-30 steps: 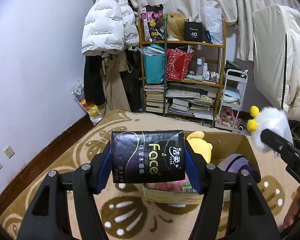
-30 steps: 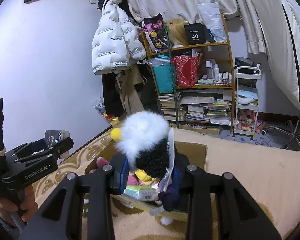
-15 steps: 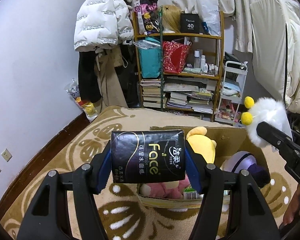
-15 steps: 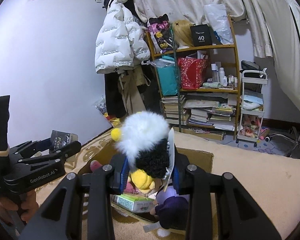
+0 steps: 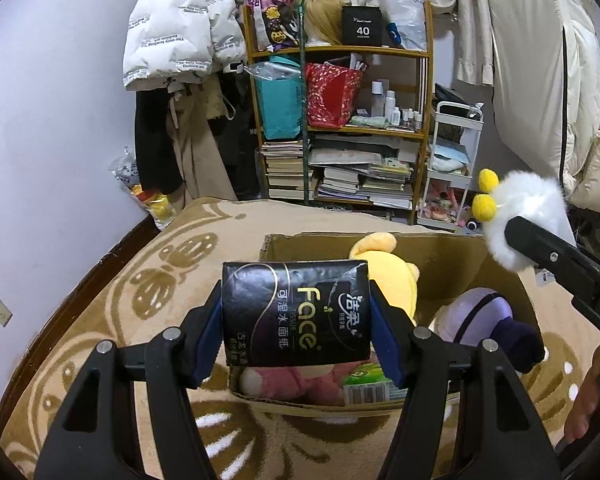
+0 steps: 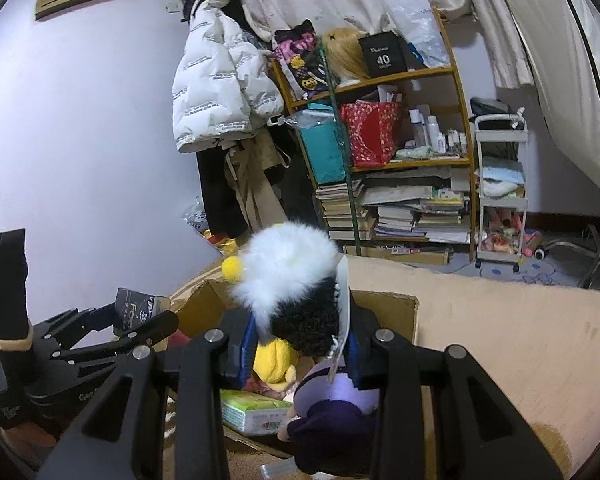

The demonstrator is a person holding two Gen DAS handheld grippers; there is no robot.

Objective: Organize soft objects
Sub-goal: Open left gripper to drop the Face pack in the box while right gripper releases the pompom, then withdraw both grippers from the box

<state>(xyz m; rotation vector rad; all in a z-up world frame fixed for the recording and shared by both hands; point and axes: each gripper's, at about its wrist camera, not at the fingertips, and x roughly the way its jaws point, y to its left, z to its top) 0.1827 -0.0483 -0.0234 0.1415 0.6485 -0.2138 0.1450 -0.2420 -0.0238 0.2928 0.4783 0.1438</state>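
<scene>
The black tissue pack [image 5: 296,312] sits clamped between the blue pads of the left hand-held gripper [image 5: 296,322], held over the near edge of an open cardboard box [image 5: 452,256]. The right hand-held gripper [image 6: 300,340] is closed on a fluffy black-and-white plush toy [image 6: 292,280] with yellow knobs, above the same box. Inside the box lie a yellow plush [image 5: 388,276], a purple plush [image 5: 480,316], a pink plush [image 5: 292,378] and a green tissue packet [image 6: 256,406]. The box rests on a beige patterned blanket [image 5: 172,264]. Behind it stands a cluttered wooden shelf [image 5: 340,52] with books, and a white puffer jacket [image 5: 172,36] hangs on the wall.
</scene>
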